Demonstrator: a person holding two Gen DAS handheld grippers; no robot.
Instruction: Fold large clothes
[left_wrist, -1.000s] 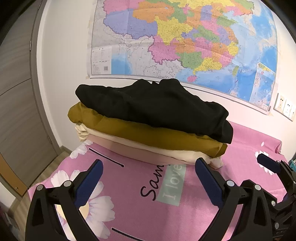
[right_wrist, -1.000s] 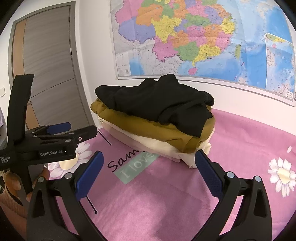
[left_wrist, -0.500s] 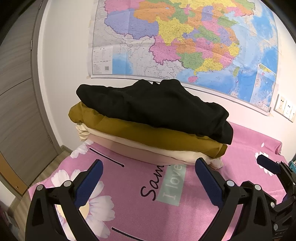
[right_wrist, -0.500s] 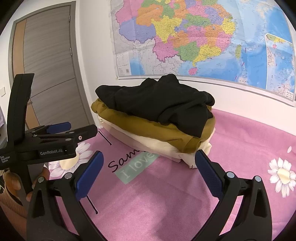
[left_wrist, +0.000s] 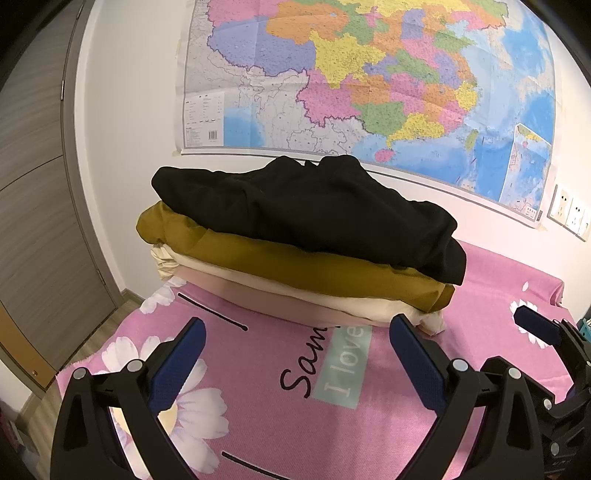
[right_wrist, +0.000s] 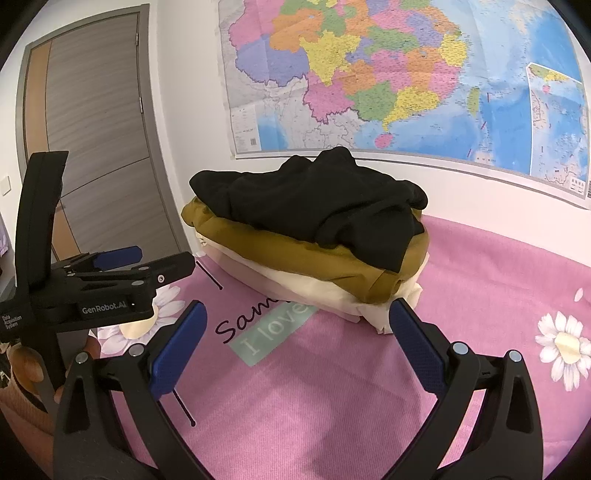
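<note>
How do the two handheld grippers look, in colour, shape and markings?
Both the left gripper and right gripper have black plastic frames with silver rivets and two angled fingers with textured blue pads. White "GenRobot.AI" lettering marks the left one's side.

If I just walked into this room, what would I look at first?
Probably the huge colorful map on the white wall. Right below it, a stack of clothes sits on the pink flowery bedspread, with a black garment on top, a mustard one under it, and cream layers at the bottom. Up close, the left claw and right claw both hang wide open over the bedspread, holding nothing.
</note>
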